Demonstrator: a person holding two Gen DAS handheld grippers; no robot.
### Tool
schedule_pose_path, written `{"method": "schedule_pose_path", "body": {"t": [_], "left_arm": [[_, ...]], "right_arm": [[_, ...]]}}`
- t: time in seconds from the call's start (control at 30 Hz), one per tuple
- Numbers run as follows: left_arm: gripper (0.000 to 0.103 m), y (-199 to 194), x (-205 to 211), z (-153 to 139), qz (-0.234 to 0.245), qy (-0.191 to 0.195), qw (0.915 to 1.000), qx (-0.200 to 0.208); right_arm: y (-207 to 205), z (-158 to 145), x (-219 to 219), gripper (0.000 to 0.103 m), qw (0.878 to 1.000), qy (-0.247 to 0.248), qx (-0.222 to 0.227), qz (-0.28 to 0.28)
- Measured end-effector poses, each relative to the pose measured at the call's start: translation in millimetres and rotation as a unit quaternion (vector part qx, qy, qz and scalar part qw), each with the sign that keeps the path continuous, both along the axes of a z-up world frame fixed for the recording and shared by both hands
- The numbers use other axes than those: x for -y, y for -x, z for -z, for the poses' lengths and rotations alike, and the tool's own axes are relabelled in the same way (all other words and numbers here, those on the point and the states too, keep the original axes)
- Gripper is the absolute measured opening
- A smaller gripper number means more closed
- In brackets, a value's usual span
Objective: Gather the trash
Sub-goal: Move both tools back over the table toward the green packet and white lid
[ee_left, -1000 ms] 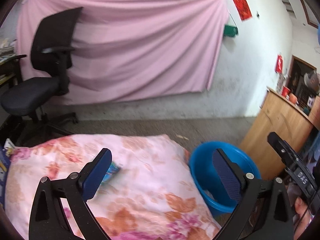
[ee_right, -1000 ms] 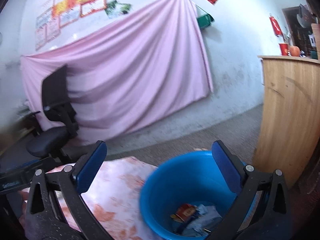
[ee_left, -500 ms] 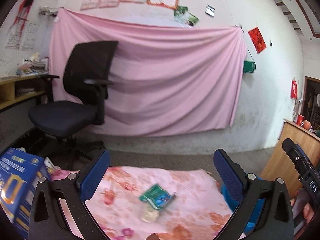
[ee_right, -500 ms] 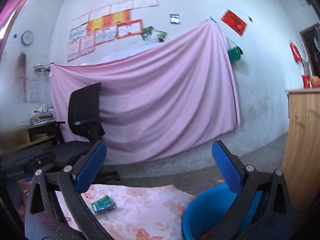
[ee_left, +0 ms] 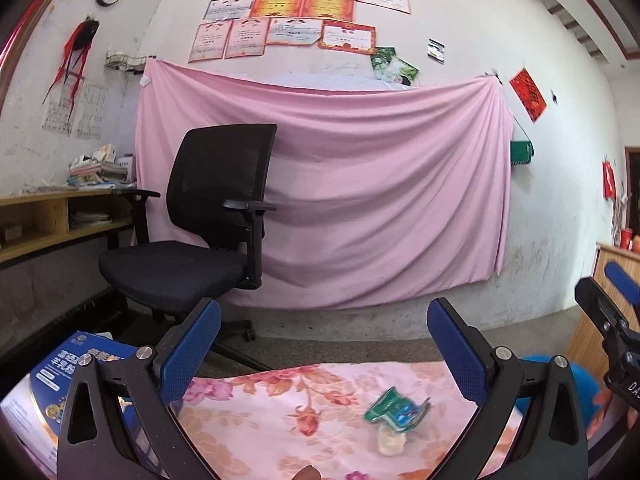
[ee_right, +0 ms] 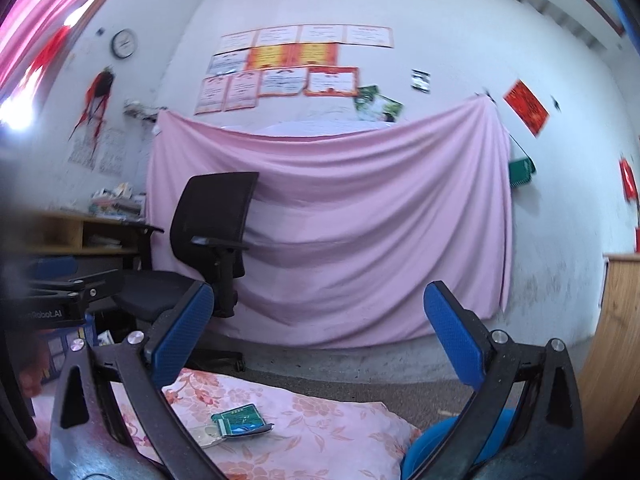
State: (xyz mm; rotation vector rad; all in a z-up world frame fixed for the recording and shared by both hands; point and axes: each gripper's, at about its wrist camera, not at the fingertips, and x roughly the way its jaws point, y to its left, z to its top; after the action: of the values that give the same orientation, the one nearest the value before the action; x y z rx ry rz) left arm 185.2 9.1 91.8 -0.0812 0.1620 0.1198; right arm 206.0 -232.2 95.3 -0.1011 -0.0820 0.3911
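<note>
Left wrist view: left gripper (ee_left: 323,354) w/ jaws wide, nothing between them, raised above a floral cloth (ee_left: 248,424). A green wrapper (ee_left: 394,411) lies on the cloth below and right of centre, nearer the right jaw, long axis running left-right w/ a slight tilt. A pale scrap (ee_left: 391,443) touches its near edge. Blue box (ee_left: 48,384) at far left; blue bin (ee_left: 576,384) edge at right, behind the right jaw.

Right wrist view: right gripper (ee_right: 318,342) also wide and empty. Wrapper (ee_right: 241,425) sits low, left of centre, close under the left jaw; bin (ee_right: 444,444) at lower right. Black chair (ee_right: 208,248) behind.

Judgement: wrapper lies between both grippers, below each; either must drop down to reach it. Which is nearer, can't tell.
</note>
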Motion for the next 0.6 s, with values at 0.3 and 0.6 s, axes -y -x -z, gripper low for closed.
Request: {"method": "schedule_pose_path", "body": {"t": [0.3,0.6], "left_arm": [[0.101,-13,-10,35,0.000,-0.004,0.9981,-0.062],[0.101,-40,-15,57,0.021,0.027,0.9896,-0.140]], "right_arm": [[-20,21,-14,0.103,0.998,0.047,-0.039,-0.010],[-55,44,-18,0.103,0.987,0.068,-0.148,0.003]]}}
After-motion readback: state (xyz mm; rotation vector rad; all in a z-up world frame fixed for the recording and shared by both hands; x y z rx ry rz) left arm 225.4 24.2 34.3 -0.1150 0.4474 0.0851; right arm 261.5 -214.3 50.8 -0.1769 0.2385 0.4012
